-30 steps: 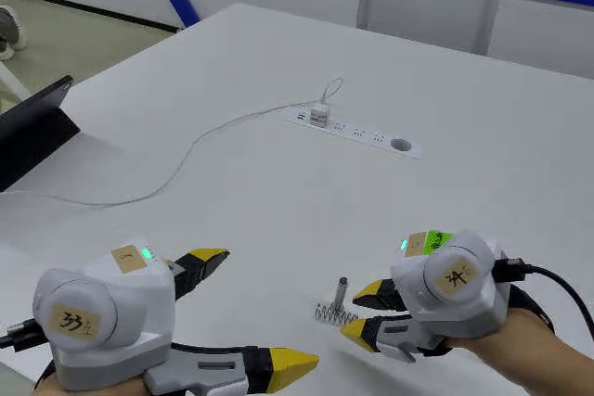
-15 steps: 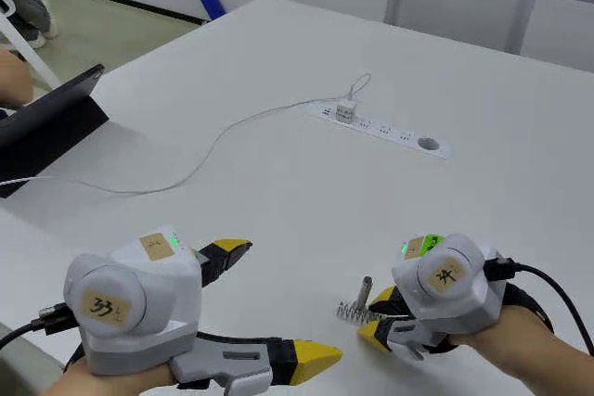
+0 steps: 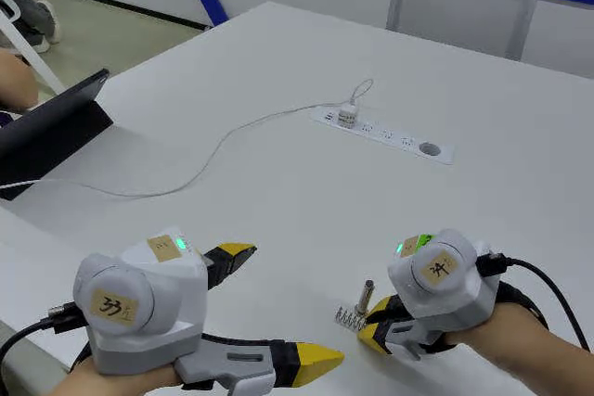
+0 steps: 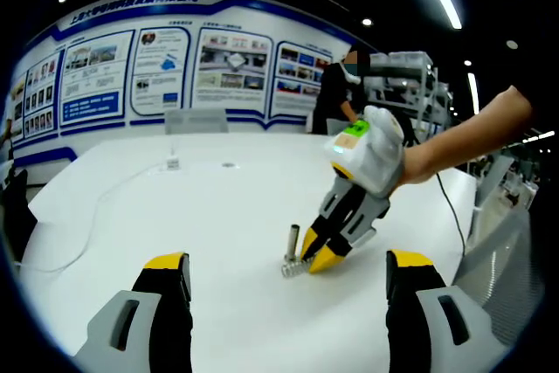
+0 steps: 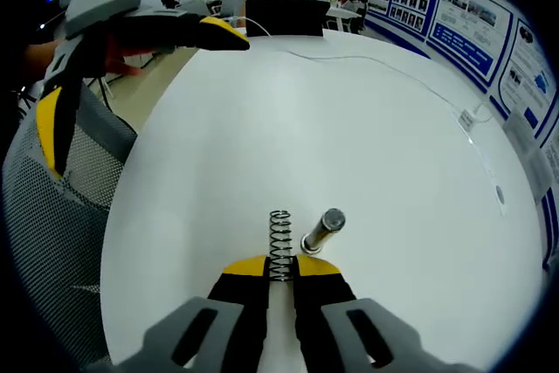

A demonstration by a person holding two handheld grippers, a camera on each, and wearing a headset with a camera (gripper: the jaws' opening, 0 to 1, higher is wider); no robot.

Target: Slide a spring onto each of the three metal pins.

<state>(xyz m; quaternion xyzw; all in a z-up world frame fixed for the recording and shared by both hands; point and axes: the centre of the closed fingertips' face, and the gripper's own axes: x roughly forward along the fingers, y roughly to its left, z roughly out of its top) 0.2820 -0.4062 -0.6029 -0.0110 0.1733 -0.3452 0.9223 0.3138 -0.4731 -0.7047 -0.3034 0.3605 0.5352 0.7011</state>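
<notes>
Here, at a white table (image 3: 278, 90), the right gripper (image 5: 279, 270) has its two yellow fingers (image 5: 253, 266) drawn almost together, pinching the near end of a small spring (image 5: 279, 238). The spring lies flat on the tabletop and runs straight out ahead of those fingers. Just to the right of it, beside the right-hand finger, a short metal pin (image 5: 321, 231) stands on its base, close to the spring. From the left gripper view it cannot be told whether the two touch. The spring is not on the pin.

The left gripper (image 3: 278, 305) is held off to the side with its yellow fingers (image 3: 317, 360) spread wide and nothing between them; they touch neither spring nor pin. Seen from along its own fingers, the pin (image 4: 293, 240) and the spring (image 4: 291, 269) sit ahead, roughly midway between the two spread tips, with the other gripper coming down on them from the right.

Well beyond both sets of fingers, a power strip (image 3: 385, 134) lies on the table with a white cable (image 3: 213, 150) trailing leftward towards a dark tablet (image 3: 46, 132) propped at the table's edge. A grey chair (image 3: 459, 11) stands at the far side.
</notes>
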